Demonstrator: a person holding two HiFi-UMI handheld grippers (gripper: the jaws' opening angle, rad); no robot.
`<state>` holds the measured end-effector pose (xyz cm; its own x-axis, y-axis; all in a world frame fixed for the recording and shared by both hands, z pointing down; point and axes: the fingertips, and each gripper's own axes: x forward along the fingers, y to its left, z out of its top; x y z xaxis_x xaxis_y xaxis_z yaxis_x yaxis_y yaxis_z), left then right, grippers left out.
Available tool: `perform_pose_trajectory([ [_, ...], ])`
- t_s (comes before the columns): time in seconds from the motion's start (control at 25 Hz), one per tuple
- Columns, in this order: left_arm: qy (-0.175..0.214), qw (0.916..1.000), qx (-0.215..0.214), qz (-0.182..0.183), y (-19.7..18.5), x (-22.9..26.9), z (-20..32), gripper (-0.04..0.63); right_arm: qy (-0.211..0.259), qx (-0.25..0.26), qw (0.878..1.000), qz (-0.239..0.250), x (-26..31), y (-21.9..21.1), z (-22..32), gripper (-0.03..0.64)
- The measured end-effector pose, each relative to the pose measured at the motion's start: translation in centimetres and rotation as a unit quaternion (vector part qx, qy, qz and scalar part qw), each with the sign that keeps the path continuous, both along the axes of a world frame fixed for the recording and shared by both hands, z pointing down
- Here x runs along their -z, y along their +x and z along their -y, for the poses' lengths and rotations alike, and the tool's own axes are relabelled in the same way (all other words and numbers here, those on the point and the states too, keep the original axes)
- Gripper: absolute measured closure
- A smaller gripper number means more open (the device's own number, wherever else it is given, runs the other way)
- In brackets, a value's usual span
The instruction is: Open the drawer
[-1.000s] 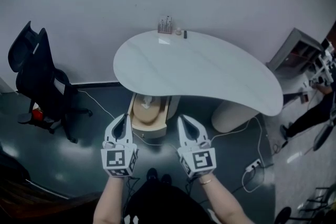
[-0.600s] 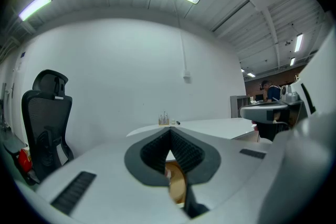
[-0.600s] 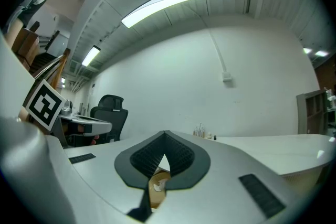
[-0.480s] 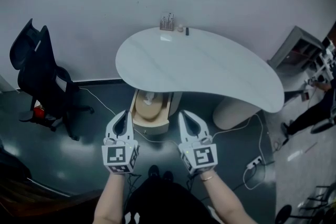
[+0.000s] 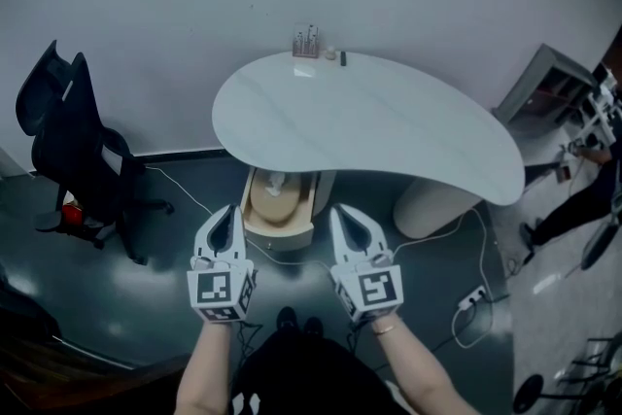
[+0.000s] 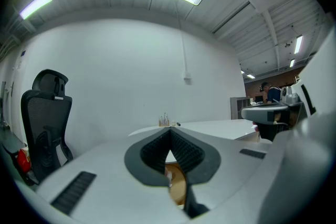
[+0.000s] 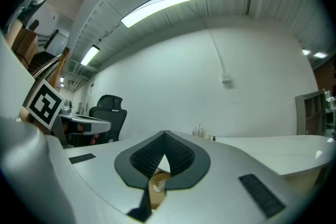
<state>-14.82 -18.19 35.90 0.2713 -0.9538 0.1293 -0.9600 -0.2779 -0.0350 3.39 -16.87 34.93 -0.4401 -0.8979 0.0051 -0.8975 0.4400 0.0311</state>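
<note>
While the drawer (image 5: 279, 206) stands pulled out beneath the near edge of the white desk (image 5: 389, 131), its tan inside showing, the left gripper (image 5: 229, 213) and right gripper (image 5: 342, 213) hover near it, both pressed together and empty, seemingly idle because the pull looks done.

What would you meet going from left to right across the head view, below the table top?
black office chair → left tool → right tool → white power strip → grey shelf unit
</note>
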Motion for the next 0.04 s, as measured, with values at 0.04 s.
perform_pose_trajectory([
  [0.04,0.000,1.0000,-0.001,0.000,0.00,-0.01,-0.01,0.592,-0.001,-0.001,1.000,0.001,0.03,0.00,-0.03,0.614],
])
